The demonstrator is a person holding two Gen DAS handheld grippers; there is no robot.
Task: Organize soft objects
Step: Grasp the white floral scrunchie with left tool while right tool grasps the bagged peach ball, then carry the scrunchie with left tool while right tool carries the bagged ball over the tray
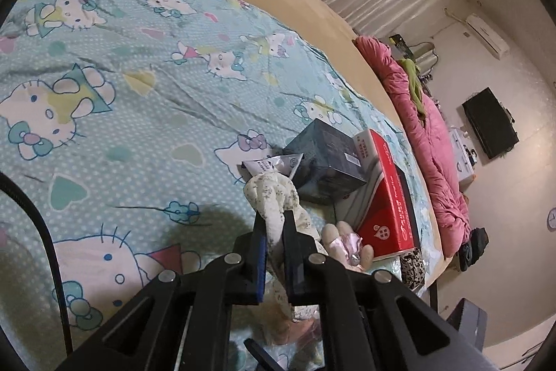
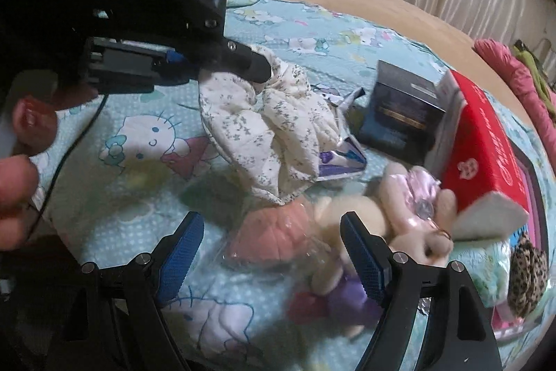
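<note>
My left gripper (image 1: 274,225) sits right up against the lens, jaws clenched on a floral cloth (image 1: 274,197), a cream quilted thing with small grey sprigs. It bunches up above the fingertips and hangs down between them. From my right side you can see the same cloth (image 2: 264,134) dangling off the left gripper (image 2: 257,72), lifted off the bed with its lower edge just over the pile.

My right gripper (image 2: 271,249) is released, blue pads (image 2: 184,252) spread wide and nothing pressed between them. It hovers over a plush toy (image 2: 399,214), beige with a pink bow and purple bits, lying on the sheet (image 1: 139,93), the cartoon-cat one. A pink thing in clear wrap (image 2: 267,239) lies just beside the toy, right under my open jaws; can't tell what it is exactly.

Behind that, a dark box (image 2: 399,113) and a red box (image 2: 483,155) sit touching each other near the bed's edge. A leopard-print piece (image 2: 528,277) is off by the red box. A pink quilt (image 1: 427,141) lies along the far side.
</note>
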